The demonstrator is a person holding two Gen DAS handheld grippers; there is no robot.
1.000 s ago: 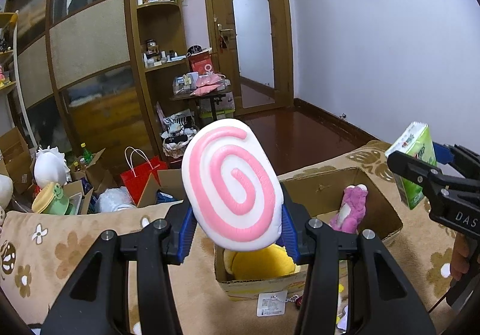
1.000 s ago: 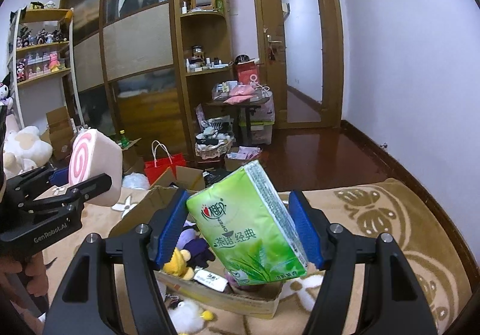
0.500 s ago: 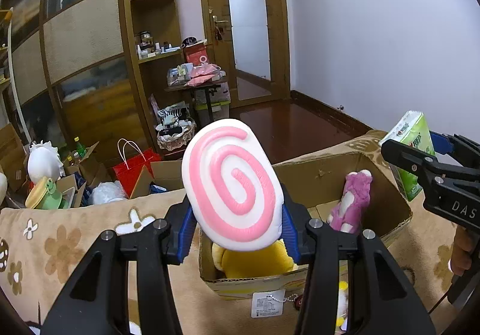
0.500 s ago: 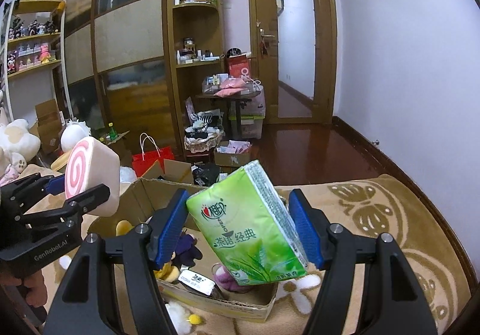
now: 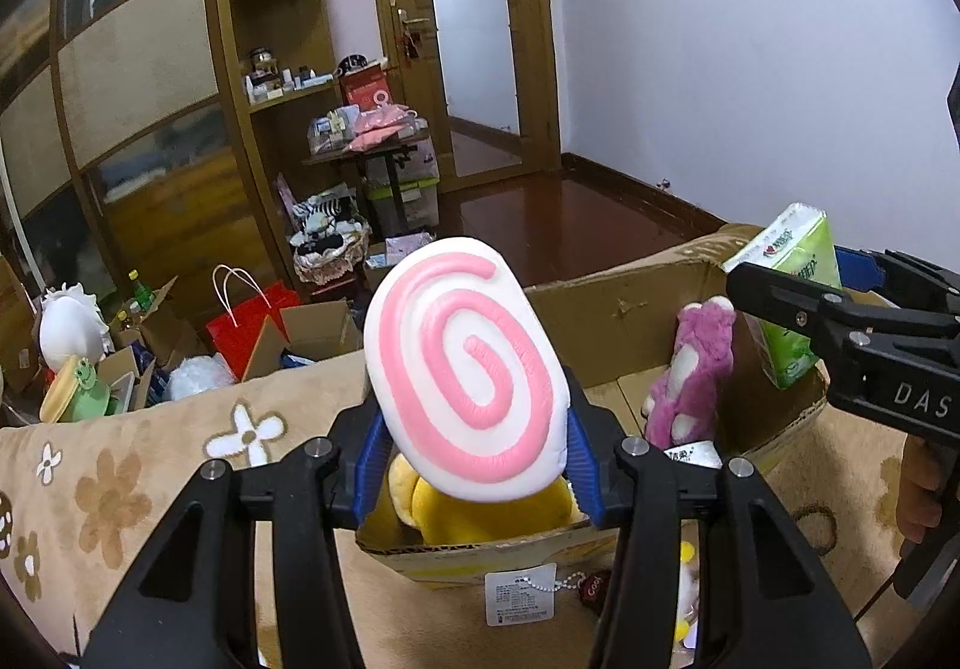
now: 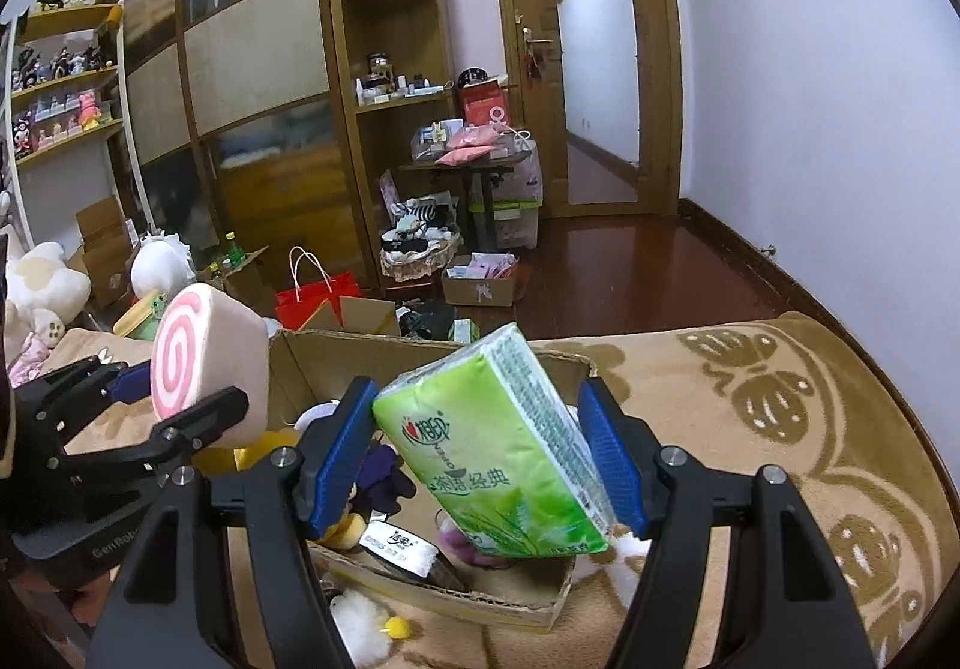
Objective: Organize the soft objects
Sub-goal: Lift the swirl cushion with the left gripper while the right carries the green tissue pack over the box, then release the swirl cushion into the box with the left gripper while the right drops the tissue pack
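Note:
My left gripper (image 5: 471, 465) is shut on a white soft roll with a pink spiral (image 5: 465, 384) and holds it over the near left part of an open cardboard box (image 5: 618, 303). The roll also shows in the right wrist view (image 6: 204, 363). My right gripper (image 6: 477, 465) is shut on a green tissue pack (image 6: 498, 447) above the box's right side; the pack also shows in the left wrist view (image 5: 798, 297). Inside the box lie a yellow plush (image 5: 486, 513), a pink plush (image 5: 696, 369) and a purple plush (image 6: 384, 477).
The box (image 6: 420, 351) stands on a tan flower-patterned blanket (image 5: 120, 465). A small white and yellow plush (image 6: 366, 618) lies on the blanket by the box. Beyond the edge are a red bag (image 5: 252, 315), boxes, plush toys (image 6: 42, 279), shelves and a door.
Both grippers have moved forward and down toward the box, each still holding its object. The box now looks larger and nearer in both views.

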